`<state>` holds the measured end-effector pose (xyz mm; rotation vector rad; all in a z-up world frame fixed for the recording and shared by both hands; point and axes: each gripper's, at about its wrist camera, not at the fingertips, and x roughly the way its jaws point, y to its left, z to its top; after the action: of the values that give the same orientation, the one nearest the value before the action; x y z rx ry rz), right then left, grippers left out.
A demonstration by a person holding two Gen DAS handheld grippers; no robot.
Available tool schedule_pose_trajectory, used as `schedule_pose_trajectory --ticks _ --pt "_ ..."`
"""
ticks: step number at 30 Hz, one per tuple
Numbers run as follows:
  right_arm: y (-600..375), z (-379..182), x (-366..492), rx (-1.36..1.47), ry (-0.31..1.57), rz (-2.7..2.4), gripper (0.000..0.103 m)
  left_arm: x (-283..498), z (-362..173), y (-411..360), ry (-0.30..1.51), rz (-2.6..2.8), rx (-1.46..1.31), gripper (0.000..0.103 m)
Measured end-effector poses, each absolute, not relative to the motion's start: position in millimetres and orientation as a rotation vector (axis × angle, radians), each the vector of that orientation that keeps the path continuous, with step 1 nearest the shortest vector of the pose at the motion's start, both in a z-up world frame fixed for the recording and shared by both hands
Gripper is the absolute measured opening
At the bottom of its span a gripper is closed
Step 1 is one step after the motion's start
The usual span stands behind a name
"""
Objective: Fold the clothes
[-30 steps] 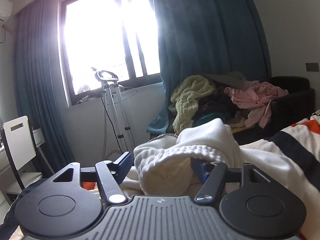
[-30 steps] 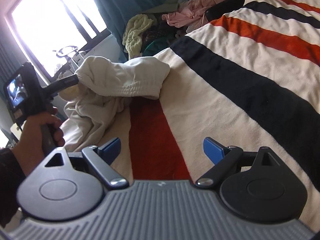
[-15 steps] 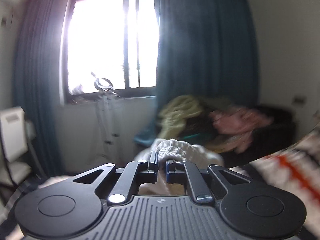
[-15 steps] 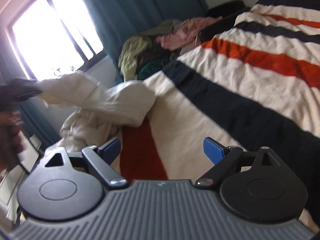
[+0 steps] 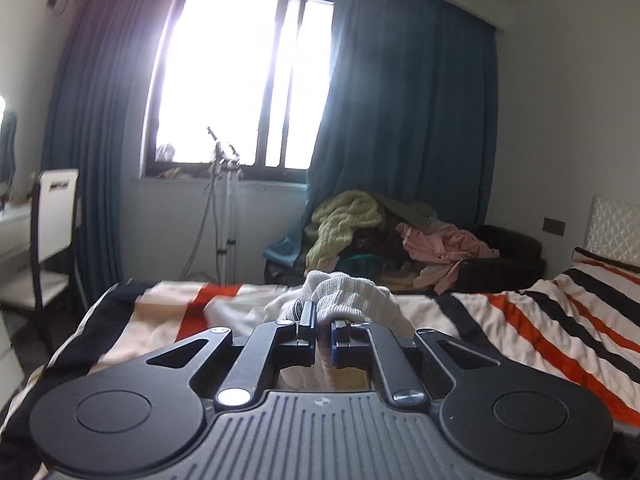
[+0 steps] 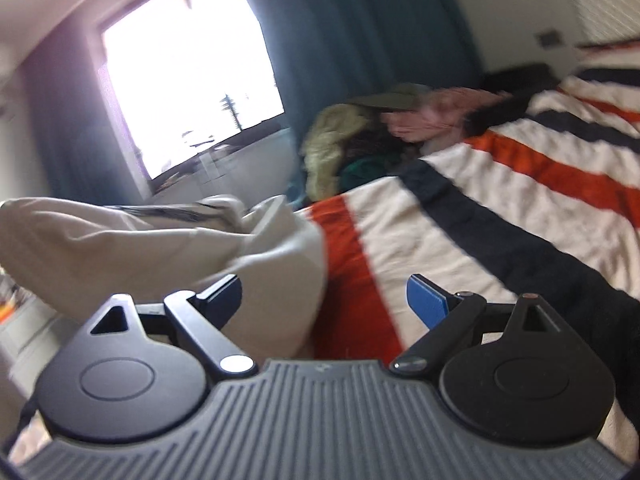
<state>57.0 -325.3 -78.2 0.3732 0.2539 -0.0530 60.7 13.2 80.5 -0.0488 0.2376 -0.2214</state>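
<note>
Left gripper [image 5: 323, 326] clamps the ribbed hem of the white garment [image 5: 352, 296] at 12 o'clock above the striped bedspread [image 5: 520, 320]; right gripper [image 6: 324, 296], jaws apart, should pinch the matching hem corner at 9 o'clock.

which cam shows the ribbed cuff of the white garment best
The left wrist view: the ribbed cuff sits sharp, pinched in the shut left gripper. The right wrist view is blurred and shows only the white garment body beside the open right gripper; no ribbing is discernible.
</note>
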Motion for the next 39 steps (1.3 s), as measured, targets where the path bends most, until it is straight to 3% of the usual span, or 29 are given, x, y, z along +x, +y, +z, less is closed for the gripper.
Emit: schedule_pose_trajectory --ticks 6,15,23,28,30,32,36,39 --pt "-272.2 -83.2 64.9 0.188 0.37 0.11 0.091 31.7 51.6 62.1 0.242 -0.187 -0.121 0.007" --pt "-253.1 -132.3 112.8 0.263 0.583 0.149 0.09 51.3 5.3 122.0 0.304 -0.097 -0.399 0.007" --pt "-273.5 -137.8 129.8 0.469 0.497 0.075 0.09 84.3 1.4 121.7 0.33 -0.042 -0.444 0.007" --pt "-297.9 -136.2 129.4 0.605 0.375 0.034 0.074 95.6 -2.1 114.4 0.335 -0.053 -0.477 0.008" --pt "-289.3 -135.2 131.1 0.57 0.382 0.047 0.062 95.7 -3.8 111.2 0.331 -0.047 -0.481 0.008" --pt "-275.4 -134.9 137.2 0.475 0.434 0.044 0.04 95.3 -5.3 109.0 0.33 -0.039 -0.477 0.008" --pt "-276.2 -135.3 136.1 0.456 0.468 0.045 0.033 92.6 -10.1 105.7 0.33 -0.018 -0.452 0.008" --pt "-282.0 -114.3 120.7 0.446 0.393 0.04 0.022 93.9 -14.7 103.1 0.357 -0.012 -0.43 0.009"
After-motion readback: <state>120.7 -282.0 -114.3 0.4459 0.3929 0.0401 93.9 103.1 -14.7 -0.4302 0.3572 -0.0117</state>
